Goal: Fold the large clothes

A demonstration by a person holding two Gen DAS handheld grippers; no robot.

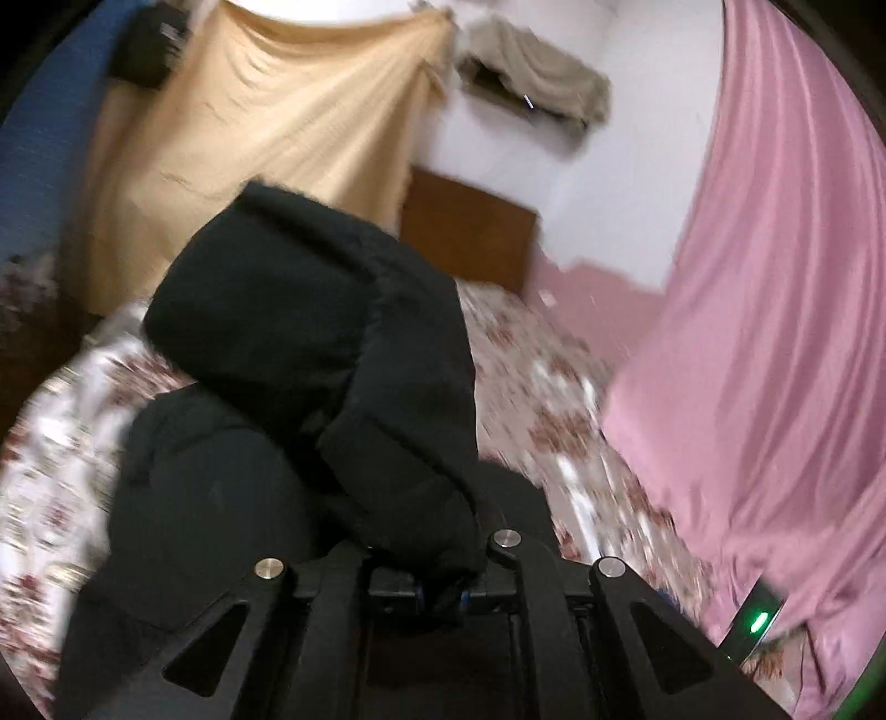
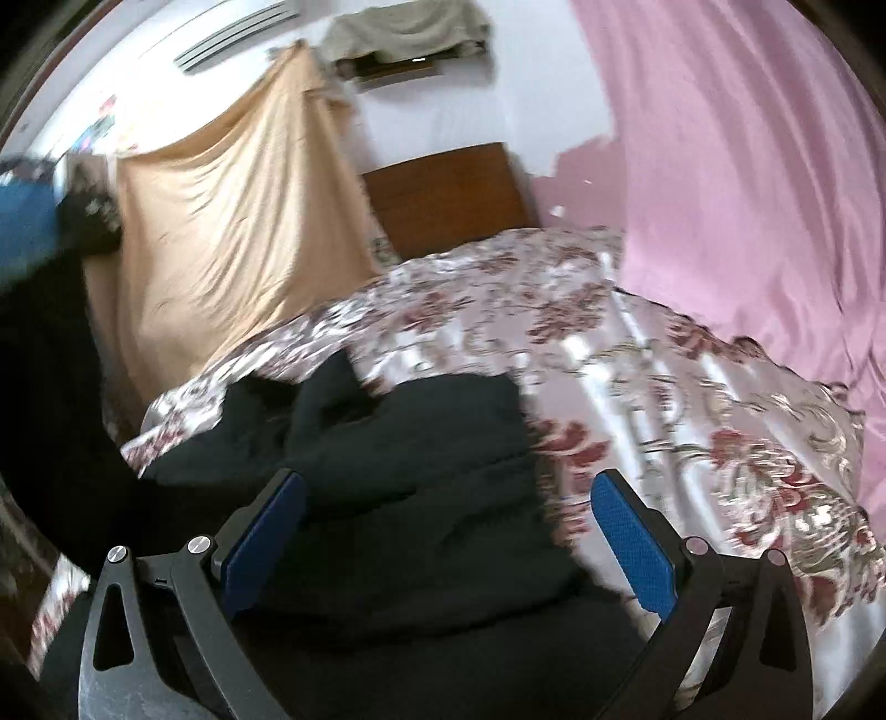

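Broadly, a bed with a floral bedspread [image 2: 637, 354] fills the middle of both views, running from the lower edge up toward a brown wooden headboard [image 2: 448, 194] near the top centre. A pink curtain [image 2: 747, 194] takes up the whole right side of each frame, and a tan sheet [image 2: 232, 221] hangs on the wall at upper left, with a cloth-draped shelf [image 2: 410, 33] above it at the top. The black padded jacket [image 2: 410, 498] lies bunched on the bedspread in the lower centre of the right wrist view, spreading toward the lower left; in the left wrist view the same jacket [image 1: 310, 360] rises through the centre of the frame, one fold lifted off the bed. That fold runs down into the left gripper [image 1: 443, 595] at bottom centre, whose jaws are closed tight on the black fabric. The right gripper [image 2: 448, 540] stands wide apart at the bottom of its view, its blue pads [image 2: 266, 543] on either side of the jacket's bulk without pressing on it. Both views are smeared by motion blur.
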